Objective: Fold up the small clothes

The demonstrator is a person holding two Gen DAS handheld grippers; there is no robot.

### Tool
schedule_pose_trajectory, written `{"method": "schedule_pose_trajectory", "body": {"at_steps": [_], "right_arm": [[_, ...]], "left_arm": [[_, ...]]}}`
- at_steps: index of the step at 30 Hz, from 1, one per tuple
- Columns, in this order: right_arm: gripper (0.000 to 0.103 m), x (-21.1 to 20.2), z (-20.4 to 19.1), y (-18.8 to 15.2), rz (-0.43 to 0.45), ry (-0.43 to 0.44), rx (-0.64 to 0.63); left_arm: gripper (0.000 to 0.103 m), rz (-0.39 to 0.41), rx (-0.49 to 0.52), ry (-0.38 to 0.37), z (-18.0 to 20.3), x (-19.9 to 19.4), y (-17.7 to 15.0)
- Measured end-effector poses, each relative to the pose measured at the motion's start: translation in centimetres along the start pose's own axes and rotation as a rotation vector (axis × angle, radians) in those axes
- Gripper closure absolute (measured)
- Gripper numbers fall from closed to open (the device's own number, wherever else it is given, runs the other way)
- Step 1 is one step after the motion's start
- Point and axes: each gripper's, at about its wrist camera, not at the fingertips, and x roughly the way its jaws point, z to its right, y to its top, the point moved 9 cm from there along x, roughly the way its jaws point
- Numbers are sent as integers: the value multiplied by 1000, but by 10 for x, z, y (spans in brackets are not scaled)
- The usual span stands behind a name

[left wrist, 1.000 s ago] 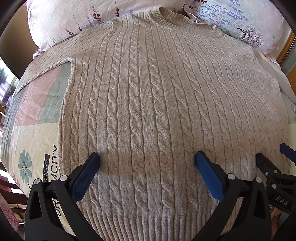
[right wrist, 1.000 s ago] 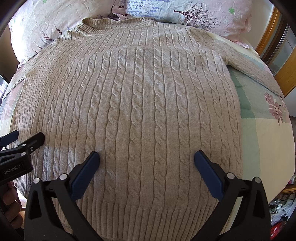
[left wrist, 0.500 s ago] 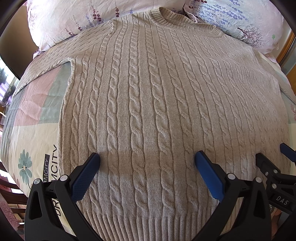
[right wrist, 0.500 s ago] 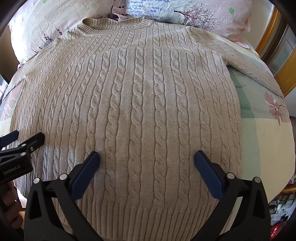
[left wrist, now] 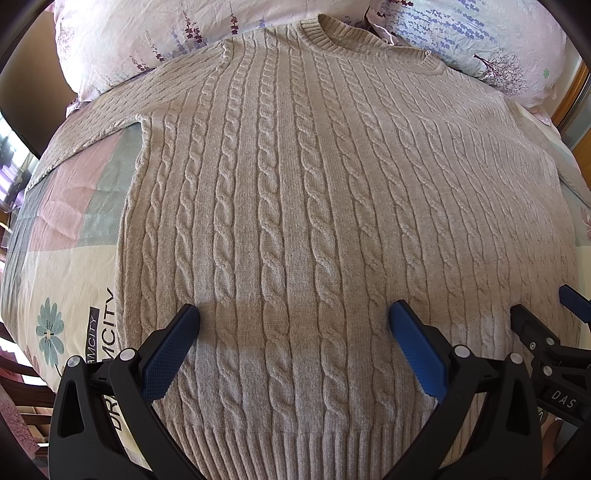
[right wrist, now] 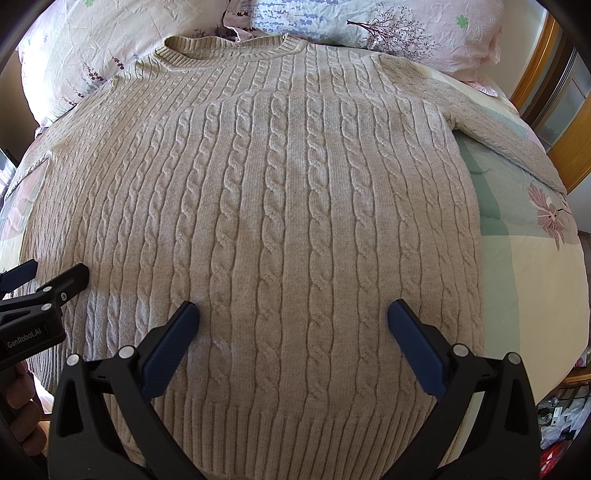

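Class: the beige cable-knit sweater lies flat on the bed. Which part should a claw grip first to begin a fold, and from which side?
Probably the ribbed hem of the sweater, approached from the bottom edge. It lies nearest both open claws, left claw and right claw, and is a free, thick edge that a finger could slide under; the flat body offers no edge.

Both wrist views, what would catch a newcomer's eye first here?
A large beige cable-knit sweater fills both views, spread flat and face up on a pastel patchwork bedspread, its collar toward two floral pillows. Low in each view, the left hand-held gripper and the right hand-held gripper hang wide open above the ribbed hem, gripping nothing.
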Motion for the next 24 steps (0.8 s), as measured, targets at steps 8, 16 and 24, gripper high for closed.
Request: {"method": "schedule_pose_trajectory", "body": {"at_steps": [8, 16, 24], "right_arm": [[2, -14, 13, 10, 44, 126, -14], [21, -59, 264, 89, 336, 210, 662], [41, -1, 458, 84, 293, 205, 1157]], "left_arm": [[1, -5, 1, -1, 0, 0, 0], [1, -1, -17, 2, -3, 0, 3], [1, 151, -303, -177, -39, -31, 31]]}}
